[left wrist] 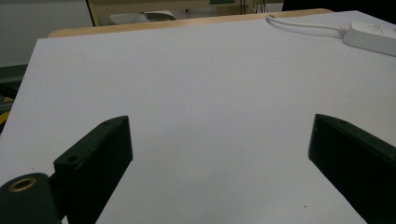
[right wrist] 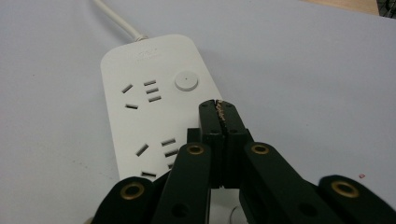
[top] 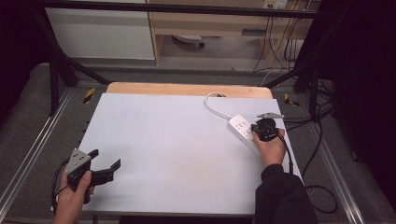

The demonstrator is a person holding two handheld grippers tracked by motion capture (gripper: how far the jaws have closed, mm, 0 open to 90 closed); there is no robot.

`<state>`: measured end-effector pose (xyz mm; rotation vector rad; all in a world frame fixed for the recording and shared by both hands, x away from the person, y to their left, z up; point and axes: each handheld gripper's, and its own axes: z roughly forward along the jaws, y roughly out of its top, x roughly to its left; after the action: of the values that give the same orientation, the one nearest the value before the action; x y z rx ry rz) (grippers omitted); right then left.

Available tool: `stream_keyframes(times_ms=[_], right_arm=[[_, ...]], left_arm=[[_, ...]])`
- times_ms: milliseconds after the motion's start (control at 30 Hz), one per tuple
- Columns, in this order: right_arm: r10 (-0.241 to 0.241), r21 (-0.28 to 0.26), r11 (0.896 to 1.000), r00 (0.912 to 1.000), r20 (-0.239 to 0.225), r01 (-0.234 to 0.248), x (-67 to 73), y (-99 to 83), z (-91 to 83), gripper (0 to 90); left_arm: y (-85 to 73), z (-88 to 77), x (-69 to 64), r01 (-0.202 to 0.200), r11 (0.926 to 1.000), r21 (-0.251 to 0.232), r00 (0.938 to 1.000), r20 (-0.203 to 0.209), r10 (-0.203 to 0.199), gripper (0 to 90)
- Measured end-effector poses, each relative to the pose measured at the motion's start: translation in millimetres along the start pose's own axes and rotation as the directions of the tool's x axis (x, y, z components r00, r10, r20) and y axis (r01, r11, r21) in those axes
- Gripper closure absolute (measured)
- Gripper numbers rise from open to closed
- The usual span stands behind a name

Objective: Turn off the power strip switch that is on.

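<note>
While pressed together tip to tip with nothing between them, jaws of the right gripper (right wrist: 219, 108) hover over the near half of the power strip (right wrist: 149, 107), just at 5 o'clock of its round button (right wrist: 186, 80). From the high view, same right gripper (top: 259, 129) at about 3 o'clock on the bench (top: 173, 154), gripped by the right hand (top: 271, 148), dark sleeve (top: 280, 196) running off toward 6 o'clock. Whether the tips touch the strip's face: cannot tell.

Beneath and around the tips, white strip body with two visible groups of slots, one near the button, one closer to the camera. Faint raised marking above the upper slots, too small to read. White cord (right wrist: 119, 21) leaving the strip's far end toward 11 o'clock; in the high view, that cord (top: 212, 103) curving toward the bench's far edge at 12 o'clock.

Over at 8 o'clock on the bench, left gripper (top: 103, 164) held by the left hand (top: 74, 198), jaws spread wide and holding nothing, pointing toward 2 o'clock. Along its own view, left gripper (left wrist: 219, 154) over bare pale bench surface, power strip far off at 1 o'clock, well apart.

No containers on the bench. Wooden edge (top: 187, 88) showing beyond the pale sheet at 12 o'clock.
</note>
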<state>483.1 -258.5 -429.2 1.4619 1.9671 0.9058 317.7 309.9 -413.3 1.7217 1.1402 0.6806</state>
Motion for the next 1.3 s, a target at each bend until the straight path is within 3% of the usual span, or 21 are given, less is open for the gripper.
stream_keyframes(times_ms=[567, 733, 1033, 1300], right_arm=[[-0.002, 0.006, 1.0, 0.9997, 0.025, 0.002, 3.7, 0.7, 0.0, 90.0], [-0.048, 0.017, 0.999, 0.9972, 0.058, 0.047, 8.7, 1.5, 0.2, 90.0], [-0.015, 0.014, 1.0, 0.9991, 0.04, 0.014, 6.1, 1.2, -0.2, 90.0], [-0.014, 0.02, 1.0, 0.999, 0.043, 0.013, 6.4, 1.8, -0.1, 90.0]], left_arm=[[0.4, -0.8, -0.4, 0.002, 1.0, -0.008, 1.0, 0.001, -0.002, 6.3], [0.5, -0.9, -0.5, 0.002, 1.0, -0.009, 1.0, 0.003, -0.002, 6.3], [0.6, -1.0, -0.7, 0.0, 1.0, -0.009, 1.0, 0.005, 0.0, 6.4], [0.7, -1.1, -0.7, 0.0, 1.0, -0.009, 1.0, 0.005, 0.0, 6.3]])
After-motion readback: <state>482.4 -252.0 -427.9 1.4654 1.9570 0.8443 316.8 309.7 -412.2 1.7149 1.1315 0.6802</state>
